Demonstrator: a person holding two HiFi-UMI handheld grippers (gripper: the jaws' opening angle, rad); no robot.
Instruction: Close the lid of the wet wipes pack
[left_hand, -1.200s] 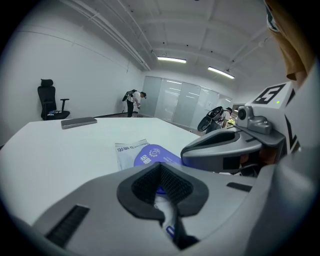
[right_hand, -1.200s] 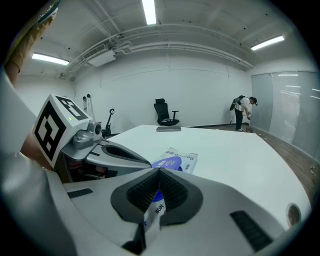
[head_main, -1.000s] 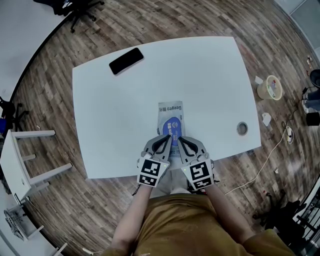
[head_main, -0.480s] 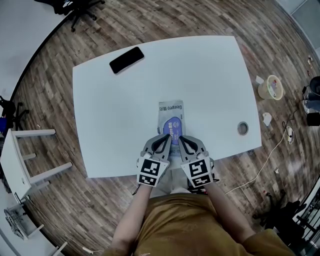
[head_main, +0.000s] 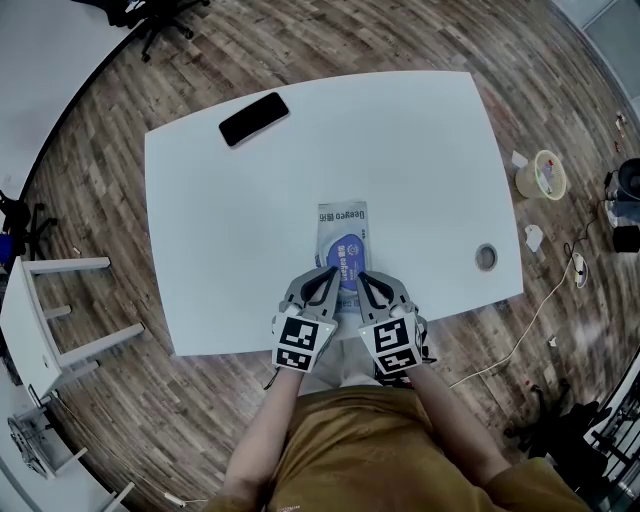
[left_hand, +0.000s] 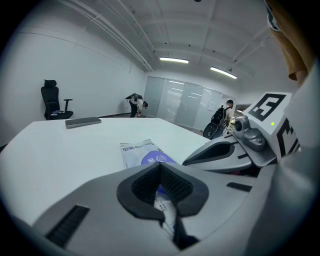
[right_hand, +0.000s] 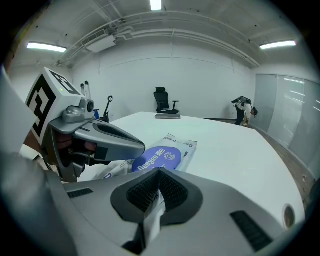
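The wet wipes pack lies flat on the white table, close to the front edge, its long side pointing away from me. Its blue oval lid lies flat on top. My left gripper is shut on the pack's near end from the left; in the left gripper view the pack runs in between the pads of the left gripper. My right gripper is shut on the same end from the right, with white film caught at the right gripper in front of the lid.
A black phone lies at the table's far left. A round grommet hole is near the right edge. On the floor are a tape roll, cables at the right and a white stool at the left.
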